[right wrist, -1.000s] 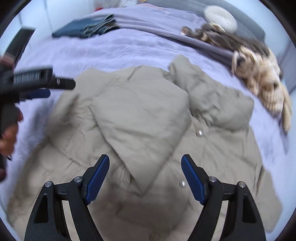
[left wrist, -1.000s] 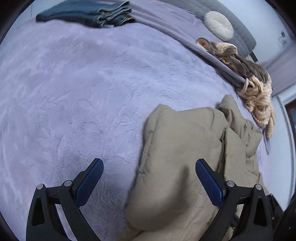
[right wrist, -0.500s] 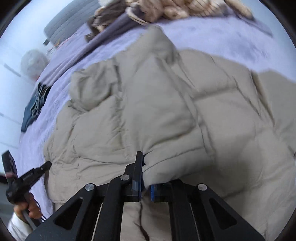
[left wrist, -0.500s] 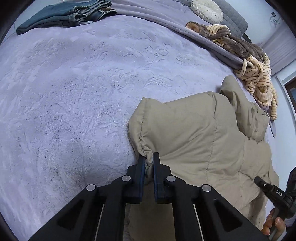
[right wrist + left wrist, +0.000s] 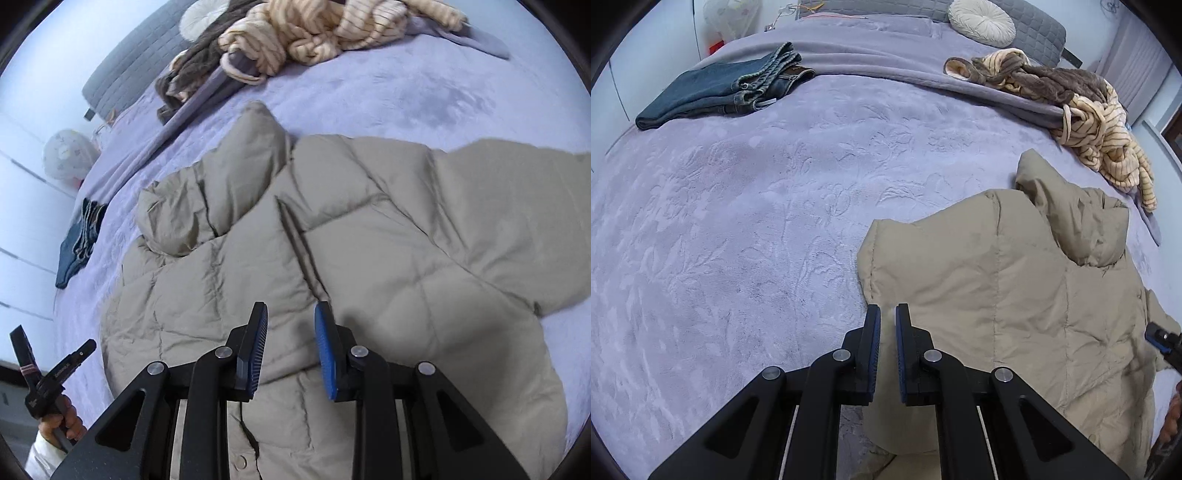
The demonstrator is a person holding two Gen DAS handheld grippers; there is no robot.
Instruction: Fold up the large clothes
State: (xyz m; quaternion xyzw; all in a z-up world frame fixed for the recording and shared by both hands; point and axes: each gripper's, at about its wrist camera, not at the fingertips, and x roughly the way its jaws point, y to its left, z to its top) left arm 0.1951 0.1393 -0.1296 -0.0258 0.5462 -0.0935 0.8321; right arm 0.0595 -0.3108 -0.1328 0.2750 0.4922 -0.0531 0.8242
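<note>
A beige puffer jacket [image 5: 1015, 295] with a hood [image 5: 207, 206] lies spread on the purple bedspread [image 5: 757, 221]. My left gripper [image 5: 887, 314] is at the jacket's left edge, its jaws shut with beige fabric showing in the narrow gap. The same left gripper [image 5: 55, 373] shows low on the left in the right wrist view, held by a hand. My right gripper [image 5: 291, 306] hovers over the jacket's middle. Its jaws are opening above a folded-over sleeve [image 5: 388, 280], and the pads stand clear of the fabric.
Folded blue jeans [image 5: 720, 88] lie at the far left of the bed. A heap of striped cream and brown clothes [image 5: 1071, 99] sits at the far right. A round white cushion [image 5: 982, 22] leans on the grey headboard [image 5: 1034, 26].
My left jaws went from wide open to shut on the jacket's edge and pulled it up a little. My right gripper swung and rolled over the jacket, closed on a fold, then began parting.
</note>
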